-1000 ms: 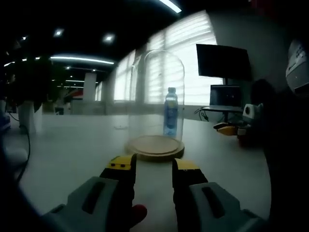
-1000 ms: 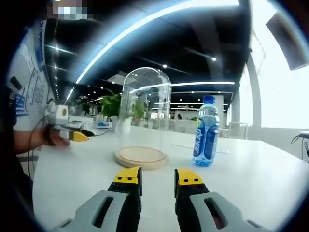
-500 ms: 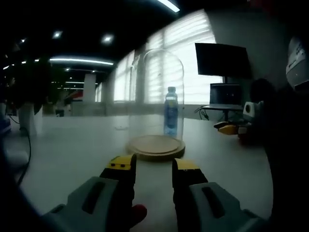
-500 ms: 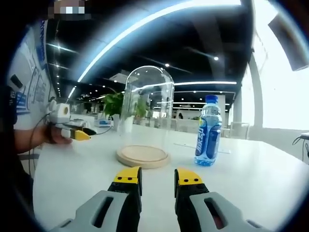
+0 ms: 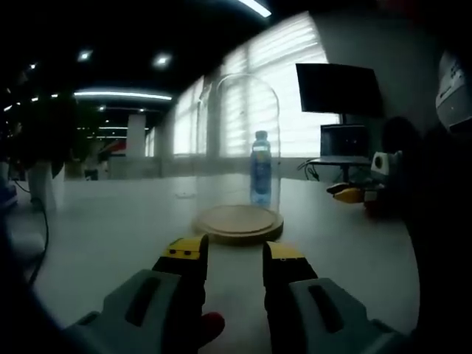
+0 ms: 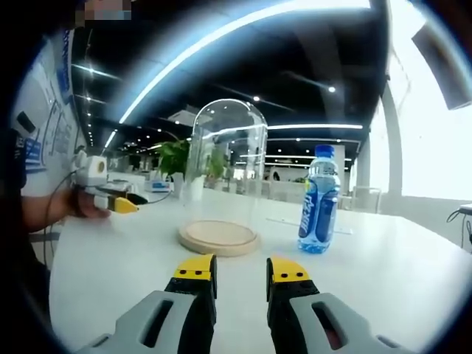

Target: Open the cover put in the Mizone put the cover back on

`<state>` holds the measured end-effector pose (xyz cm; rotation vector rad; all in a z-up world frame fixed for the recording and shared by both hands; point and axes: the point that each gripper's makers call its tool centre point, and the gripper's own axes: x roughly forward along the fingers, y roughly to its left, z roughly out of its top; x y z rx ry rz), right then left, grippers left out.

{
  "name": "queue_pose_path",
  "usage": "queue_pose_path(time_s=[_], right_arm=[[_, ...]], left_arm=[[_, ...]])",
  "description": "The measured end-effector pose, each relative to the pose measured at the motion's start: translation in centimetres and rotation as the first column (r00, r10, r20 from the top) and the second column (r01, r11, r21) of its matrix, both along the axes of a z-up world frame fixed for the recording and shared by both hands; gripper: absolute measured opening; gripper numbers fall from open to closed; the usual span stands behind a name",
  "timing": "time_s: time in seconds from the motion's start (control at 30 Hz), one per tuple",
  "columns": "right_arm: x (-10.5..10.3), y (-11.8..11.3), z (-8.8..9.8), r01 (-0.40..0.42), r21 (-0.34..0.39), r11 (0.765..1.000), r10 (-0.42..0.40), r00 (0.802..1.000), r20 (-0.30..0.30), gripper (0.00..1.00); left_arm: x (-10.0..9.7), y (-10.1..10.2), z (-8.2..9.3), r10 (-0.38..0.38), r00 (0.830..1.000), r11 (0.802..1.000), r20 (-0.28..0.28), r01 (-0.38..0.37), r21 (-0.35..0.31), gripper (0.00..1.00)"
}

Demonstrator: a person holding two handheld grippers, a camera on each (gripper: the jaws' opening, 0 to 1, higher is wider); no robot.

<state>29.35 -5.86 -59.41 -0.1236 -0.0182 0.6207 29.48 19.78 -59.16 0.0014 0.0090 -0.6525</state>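
White surface (image 6: 383,273) carries the glass cover (image 6: 225,169) upright on its wooden base (image 6: 218,238), bottle (image 6: 319,200) just beside it; I judge the cover fragile and slippery, best gripped low, with my left tongs (image 5: 232,254) and right tongs (image 6: 241,271) slightly parted, empty.

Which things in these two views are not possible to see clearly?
- Bottle label: left gripper view, dim, backlit by the windows, seen through the glass dome.
- Bottle label text: right gripper view, too small to read.
- Left gripper jaws: right gripper view, small, partly hidden by the hand.
- Right gripper: left gripper view, small, dark, partly behind the person.
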Motion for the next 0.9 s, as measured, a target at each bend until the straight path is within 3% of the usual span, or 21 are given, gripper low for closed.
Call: queue_pose_path(time_s=[0.23, 0.47, 0.6, 0.9], right_arm=[[0.1, 0.0, -0.1, 0.002, -0.006, 1.0, -0.002, 1.0, -0.005, 0.21], [0.0, 0.0, -0.1, 0.002, -0.008, 1.0, -0.002, 1.0, -0.001, 0.21], [-0.2, 0.2, 0.4, -0.01, 0.006, 1.0, 0.01, 1.0, 0.021, 0.13], [-0.1, -0.4, 0.9, 0.005, 0.039, 0.999, -0.006, 1.0, 0.03, 0.11]], left_arm=[[-0.1, 0.0, 0.1, 0.0, 1.0, 1.0, 0.011, 0.0, 0.007, 0.24], [0.3, 0.7, 0.4, 0.027, 0.999, 0.998, -0.02, -0.028, -0.05, 0.23], [0.3, 0.8, 0.4, 0.029, 0.999, 0.998, -0.024, -0.03, -0.055, 0.23], [0.4, 1.0, 0.3, 0.038, 0.999, 0.998, -0.035, -0.04, -0.056, 0.24]])
